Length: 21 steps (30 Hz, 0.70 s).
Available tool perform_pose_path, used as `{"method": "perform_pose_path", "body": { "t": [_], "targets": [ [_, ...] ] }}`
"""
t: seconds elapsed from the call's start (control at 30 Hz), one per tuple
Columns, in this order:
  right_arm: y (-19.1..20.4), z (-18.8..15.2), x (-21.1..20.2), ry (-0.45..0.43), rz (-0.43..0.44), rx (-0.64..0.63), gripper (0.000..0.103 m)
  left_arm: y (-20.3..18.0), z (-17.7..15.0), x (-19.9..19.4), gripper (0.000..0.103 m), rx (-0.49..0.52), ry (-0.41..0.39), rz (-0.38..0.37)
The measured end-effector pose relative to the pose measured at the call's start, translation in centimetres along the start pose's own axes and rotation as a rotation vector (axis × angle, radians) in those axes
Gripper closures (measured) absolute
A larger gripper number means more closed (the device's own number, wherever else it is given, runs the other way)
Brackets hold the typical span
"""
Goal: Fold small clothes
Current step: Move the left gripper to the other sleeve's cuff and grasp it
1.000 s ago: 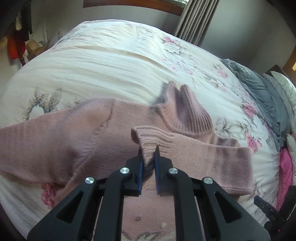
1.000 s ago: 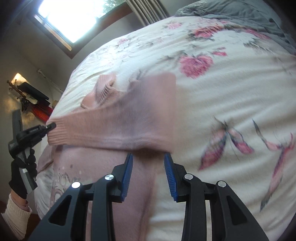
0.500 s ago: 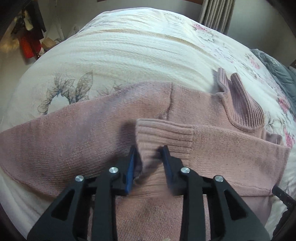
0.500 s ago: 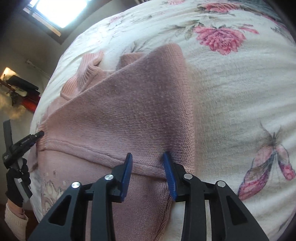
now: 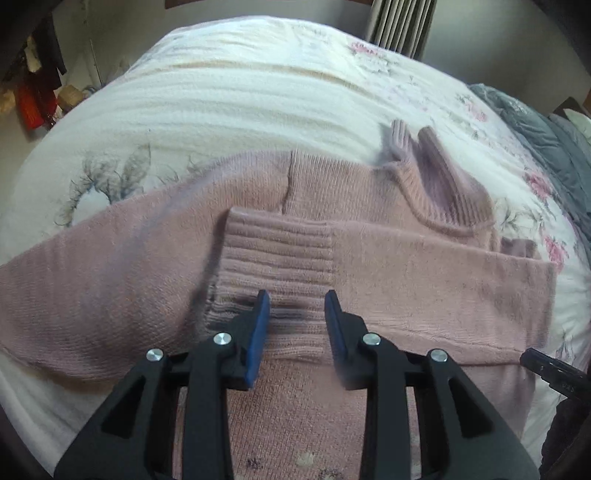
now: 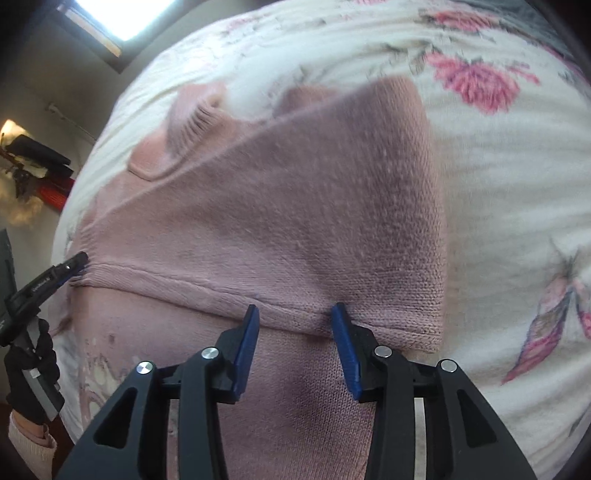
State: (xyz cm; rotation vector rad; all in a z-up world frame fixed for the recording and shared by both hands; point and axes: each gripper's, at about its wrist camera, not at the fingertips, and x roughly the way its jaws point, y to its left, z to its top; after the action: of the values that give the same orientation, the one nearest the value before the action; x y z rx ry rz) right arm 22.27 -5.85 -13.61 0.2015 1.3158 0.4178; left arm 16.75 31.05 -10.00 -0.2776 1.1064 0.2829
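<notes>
A pink knit sweater (image 5: 406, 273) lies flat on the floral bedspread (image 5: 258, 92), ribbed collar (image 5: 443, 184) toward the far side. One sleeve is folded across the chest, and its ribbed cuff (image 5: 277, 254) lies flat. My left gripper (image 5: 297, 299) hovers open right over that cuff's near edge, gripping nothing. In the right wrist view the same sweater (image 6: 295, 206) fills the centre. My right gripper (image 6: 295, 310) stands open at the folded sleeve's lower seam, near the fold corner. The left gripper (image 6: 70, 266) shows there at the cuff end, held by a gloved hand (image 6: 29, 365).
A grey blanket (image 5: 546, 140) is bunched along the bed's right side. A curtain (image 5: 402, 22) hangs behind the bed and a bright window (image 6: 122, 14) is above it. Clothes and red items (image 5: 29, 107) hang by the left wall. The other sleeve (image 5: 74, 280) stretches out left.
My left gripper opened and let go of the sleeve cuff, which now lies flat across the chest. My right gripper stayed open and came down closer to the folded sleeve.
</notes>
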Motion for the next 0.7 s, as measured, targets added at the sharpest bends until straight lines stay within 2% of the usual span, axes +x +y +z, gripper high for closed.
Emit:
{"method": "perform_pose_path", "body": {
  "t": [0.07,0.13,0.2,0.27,0.37,0.5,0.63,0.7],
  "targets": [
    [0.3,0.1,-0.1,0.001,-0.014,0.006,0.061,0.6,-0.4,1.0,0.070,-0.004,-0.002,-0.010],
    [1.2,0.2,-0.7,-0.011,-0.033,-0.002,0.059,0.9,-0.6,0.3,0.071,-0.005,-0.005,-0.031],
    [2.7,-0.2,-1.9,-0.036,-0.010,-0.018,0.059,2.0,-0.9,-1.4,0.061,-0.032,-0.018,-0.070],
    [4.4,-0.6,-2.7,-0.048,0.010,-0.033,0.056,3.7,-1.7,-3.3,0.044,-0.053,-0.043,-0.076],
    [8.2,-1.4,-3.0,-0.052,0.049,-0.081,0.051,7.1,-3.5,-5.9,0.042,-0.071,-0.060,-0.048],
    [13.7,-3.3,-2.0,-0.021,0.094,-0.144,0.046,13.8,-6.6,-8.0,0.038,-0.161,-0.023,-0.022],
    [18.1,-5.7,-0.5,0.004,0.096,-0.210,0.045,21.8,-9.7,-9.4,0.038,-0.331,-0.009,0.011],
    [20.1,-6.8,0.6,0.028,0.115,-0.229,0.045,25.8,-10.8,-9.4,0.040,-0.439,-0.008,-0.003]
  ]
}}
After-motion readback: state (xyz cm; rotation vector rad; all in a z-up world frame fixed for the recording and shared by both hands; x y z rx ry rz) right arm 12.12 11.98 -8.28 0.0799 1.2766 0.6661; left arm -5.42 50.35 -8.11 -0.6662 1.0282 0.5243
